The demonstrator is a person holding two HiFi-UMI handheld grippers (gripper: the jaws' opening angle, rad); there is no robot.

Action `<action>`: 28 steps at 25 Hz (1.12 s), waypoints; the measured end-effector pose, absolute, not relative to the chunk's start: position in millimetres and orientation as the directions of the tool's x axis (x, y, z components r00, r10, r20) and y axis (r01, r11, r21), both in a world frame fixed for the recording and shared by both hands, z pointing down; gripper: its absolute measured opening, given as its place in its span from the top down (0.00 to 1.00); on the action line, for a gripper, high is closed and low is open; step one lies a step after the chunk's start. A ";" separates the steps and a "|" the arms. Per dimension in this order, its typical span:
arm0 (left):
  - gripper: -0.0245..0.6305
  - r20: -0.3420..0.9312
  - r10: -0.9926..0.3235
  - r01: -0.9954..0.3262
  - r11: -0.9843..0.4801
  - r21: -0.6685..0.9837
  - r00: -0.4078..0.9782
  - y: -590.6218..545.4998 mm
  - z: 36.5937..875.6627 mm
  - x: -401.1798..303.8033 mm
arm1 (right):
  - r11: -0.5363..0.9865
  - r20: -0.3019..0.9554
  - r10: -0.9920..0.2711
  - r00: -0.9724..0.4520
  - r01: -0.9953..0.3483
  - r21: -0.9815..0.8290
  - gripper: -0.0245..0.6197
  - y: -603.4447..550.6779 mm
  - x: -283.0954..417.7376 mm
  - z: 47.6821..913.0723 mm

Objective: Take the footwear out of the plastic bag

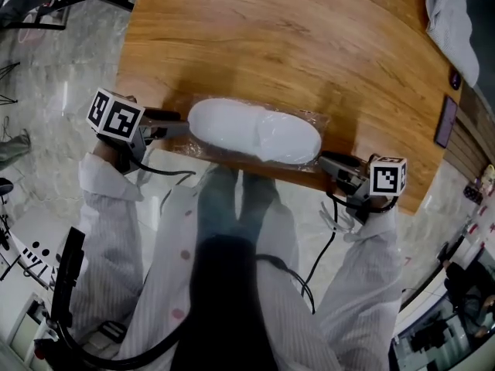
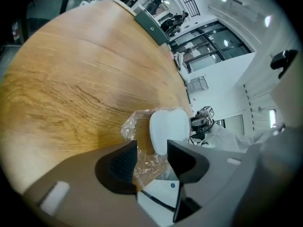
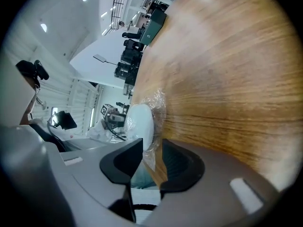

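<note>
A white slipper [image 1: 255, 130] lies sealed in a clear plastic bag [image 1: 315, 120] at the near edge of the wooden table [image 1: 271, 45]. My left gripper [image 1: 179, 124] is at the bag's left end. In the left gripper view its jaws stand apart around crinkled bag film [image 2: 142, 160], and the slipper [image 2: 168, 126] lies just beyond my left gripper [image 2: 151, 157]. My right gripper [image 1: 329, 161] is at the bag's right end, low at the table edge. In the right gripper view a strip of film [image 3: 156, 103] runs into the narrow gap of my right gripper [image 3: 151, 157], and the slipper [image 3: 140, 124] sits ahead.
A grey cloth [image 1: 452, 22] lies at the table's far right corner. A flat dark device [image 1: 446, 120] and a small dark object [image 1: 455, 78] sit near the right edge. The person's white sleeves and a cable hang below the table's near edge.
</note>
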State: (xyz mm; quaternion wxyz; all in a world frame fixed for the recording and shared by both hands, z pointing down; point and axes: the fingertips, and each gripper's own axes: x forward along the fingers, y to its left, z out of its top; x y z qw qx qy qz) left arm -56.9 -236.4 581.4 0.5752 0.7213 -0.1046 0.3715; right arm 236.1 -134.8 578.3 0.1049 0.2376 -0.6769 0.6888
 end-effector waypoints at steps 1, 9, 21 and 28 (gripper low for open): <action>0.66 0.645 0.284 -0.567 -0.312 0.762 0.710 -235.5 582.7 -54.0 | -0.060 0.461 -0.172 -0.870 -0.458 -0.887 0.74 -134.6 234.9 577.7; 0.75 0.525 0.321 -0.465 -0.250 0.849 0.788 -234.8 584.9 -36.9 | -0.065 0.371 -0.143 -0.918 -0.365 -0.929 0.75 -138.0 221.7 569.6; 0.88 0.362 0.233 -0.328 -0.173 0.929 0.903 -239.5 552.0 -31.1 | 0.005 0.152 -0.279 -0.948 -0.160 -0.987 0.88 -146.3 219.3 524.9; 0.89 0.290 0.170 -0.216 -0.352 0.911 0.942 -250.9 453.9 -20.4 | 0.189 0.069 -0.309 -0.948 -0.133 -0.973 0.88 -143.2 226.7 434.5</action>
